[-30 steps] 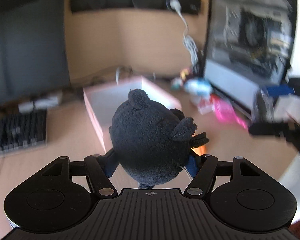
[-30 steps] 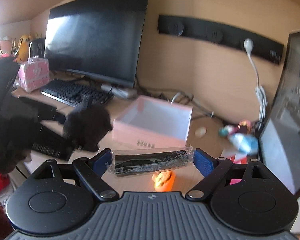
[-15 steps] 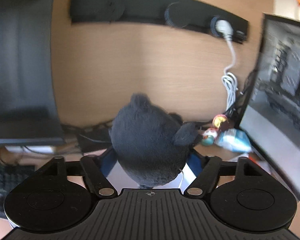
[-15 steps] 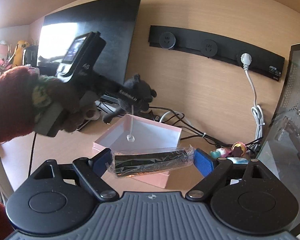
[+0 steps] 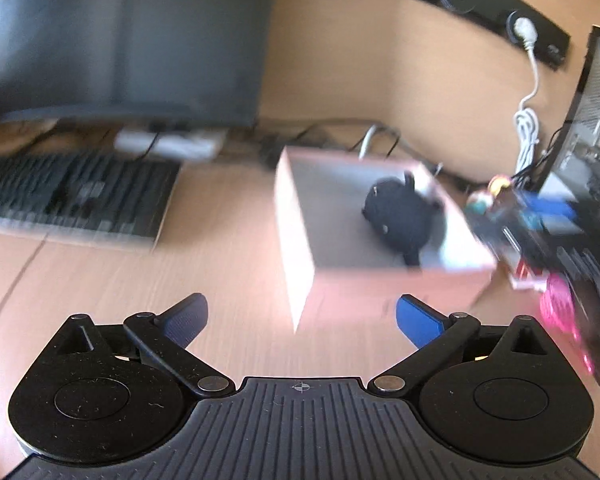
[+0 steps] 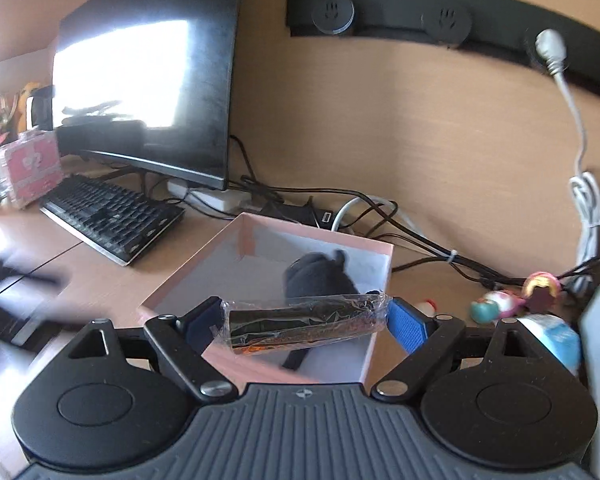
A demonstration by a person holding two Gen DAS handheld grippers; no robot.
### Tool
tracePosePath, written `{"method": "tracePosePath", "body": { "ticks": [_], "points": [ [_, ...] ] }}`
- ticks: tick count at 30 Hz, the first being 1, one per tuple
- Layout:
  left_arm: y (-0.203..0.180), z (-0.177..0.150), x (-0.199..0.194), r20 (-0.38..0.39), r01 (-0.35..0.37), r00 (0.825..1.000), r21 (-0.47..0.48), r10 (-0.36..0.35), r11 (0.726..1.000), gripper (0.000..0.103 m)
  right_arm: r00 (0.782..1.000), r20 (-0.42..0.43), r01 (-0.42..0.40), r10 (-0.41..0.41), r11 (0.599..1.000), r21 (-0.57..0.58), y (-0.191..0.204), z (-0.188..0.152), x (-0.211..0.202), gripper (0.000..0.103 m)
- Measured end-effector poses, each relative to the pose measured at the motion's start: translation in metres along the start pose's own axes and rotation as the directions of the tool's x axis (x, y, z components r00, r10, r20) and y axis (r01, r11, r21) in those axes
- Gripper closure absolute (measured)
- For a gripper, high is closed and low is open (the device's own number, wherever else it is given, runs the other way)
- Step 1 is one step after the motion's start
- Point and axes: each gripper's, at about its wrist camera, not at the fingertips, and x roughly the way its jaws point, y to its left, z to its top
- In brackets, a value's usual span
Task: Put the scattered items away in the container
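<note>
Left gripper (image 5: 302, 316) jaws opening, nothing between them; black plush toy (image 5: 400, 216) lies inside the pink box (image 5: 296, 240) on the counter (image 5: 220, 272). Right gripper (image 6: 306, 320) pinches a plastic-wrapped black roll (image 6: 306, 318) above the box's near edge.

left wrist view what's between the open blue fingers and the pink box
Only bare light wooden desk. Nothing lies between the left gripper's opening fingers and the pink cardboard box.
</note>
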Motion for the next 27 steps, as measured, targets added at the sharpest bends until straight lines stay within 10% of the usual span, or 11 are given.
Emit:
{"method": "tracePosePath", "body": {
  "ticks": [12, 14, 16, 27],
  "points": [
    [-0.011, -0.052, -0.026, -0.050, -0.024, 0.998, -0.037, 0.022, 0.999, 0.000, 0.999, 0.028, 0.020, -0.022, 0.995, 0.093, -0.025, -0.008, 0.010, 0.007],
    [-0.014, -0.052, -0.031, -0.038, -0.020, 0.999, -0.041, 0.018, 0.999, 0.000, 0.999, 0.008, 0.042, -0.044, 0.984, 0.175, -0.052, -0.006, 0.015, 0.022],
    [-0.019, -0.050, -0.035, -0.022, -0.006, 1.000, -0.037, 0.005, 0.999, 0.000, 0.998, -0.036, 0.057, -0.048, 0.957, 0.284, -0.084, -0.004, 0.029, 0.057],
    [-0.041, -0.050, -0.042, -0.019, -0.035, 0.999, -0.004, 0.035, 0.999, 0.000, 0.976, -0.210, 0.172, -0.066, 0.824, 0.541, -0.157, -0.023, 0.144, 0.061]
  ]
}}
